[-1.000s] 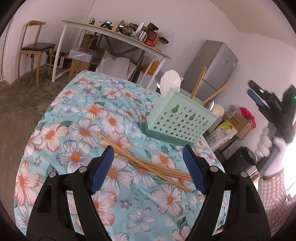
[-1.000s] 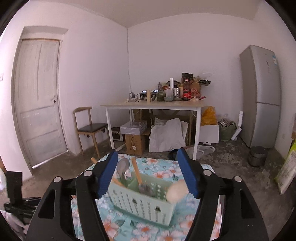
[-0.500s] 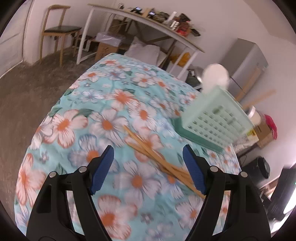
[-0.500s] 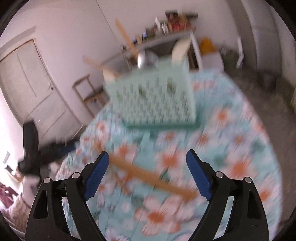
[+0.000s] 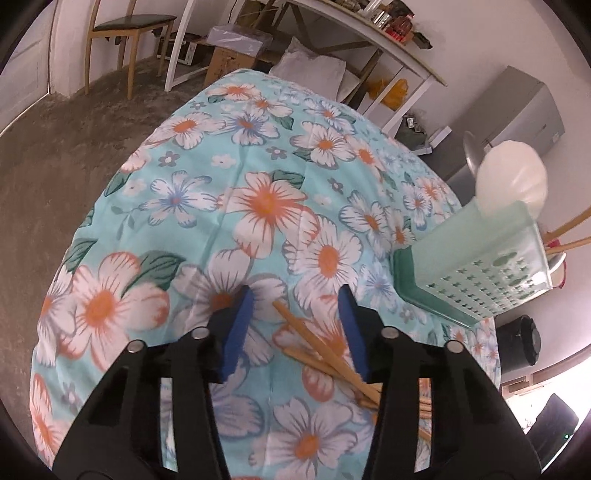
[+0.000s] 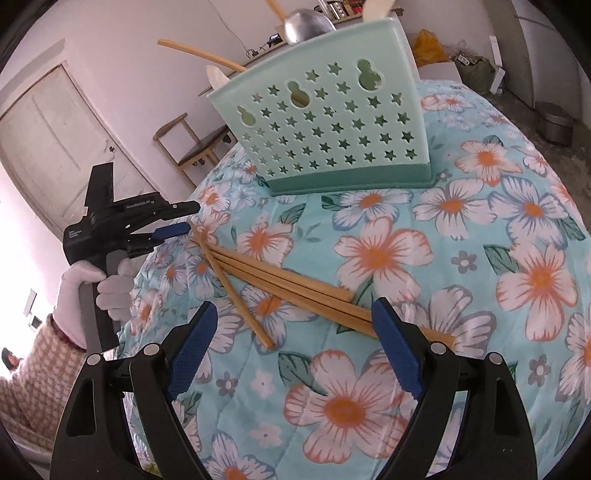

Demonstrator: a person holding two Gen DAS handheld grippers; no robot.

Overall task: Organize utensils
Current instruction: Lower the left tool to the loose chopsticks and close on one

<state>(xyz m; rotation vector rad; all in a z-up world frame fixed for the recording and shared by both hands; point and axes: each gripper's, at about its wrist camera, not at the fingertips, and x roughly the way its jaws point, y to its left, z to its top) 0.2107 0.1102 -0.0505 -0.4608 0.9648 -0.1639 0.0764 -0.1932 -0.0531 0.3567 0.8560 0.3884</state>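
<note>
Several wooden chopsticks (image 6: 280,277) lie in a loose bundle on the flowered cloth (image 6: 461,229). A mint-green perforated utensil basket (image 6: 332,122) stands behind them and holds a metal ladle, a white spoon and wooden utensils. My left gripper (image 5: 295,317) is low over the cloth with the far ends of the chopsticks (image 5: 317,350) between its jaws. Those jaws are closing, with a gap still on the left side. In the right wrist view the left gripper (image 6: 188,218) shows at the chopsticks' far tips. My right gripper (image 6: 295,332) is open just short of the bundle's near end.
The basket (image 5: 480,266) sits at the table's right edge in the left wrist view. A white-gloved hand (image 6: 92,284) with a checked sleeve holds the left gripper. Beyond the table are a wooden chair (image 5: 129,33), a cluttered white table (image 5: 369,33), a grey fridge (image 5: 517,110) and a black bin (image 5: 517,343).
The left gripper moved down and forward onto the chopsticks' ends, and its jaws narrowed. The right gripper dropped from a high view of the room to just above the cloth, and its jaws widened.
</note>
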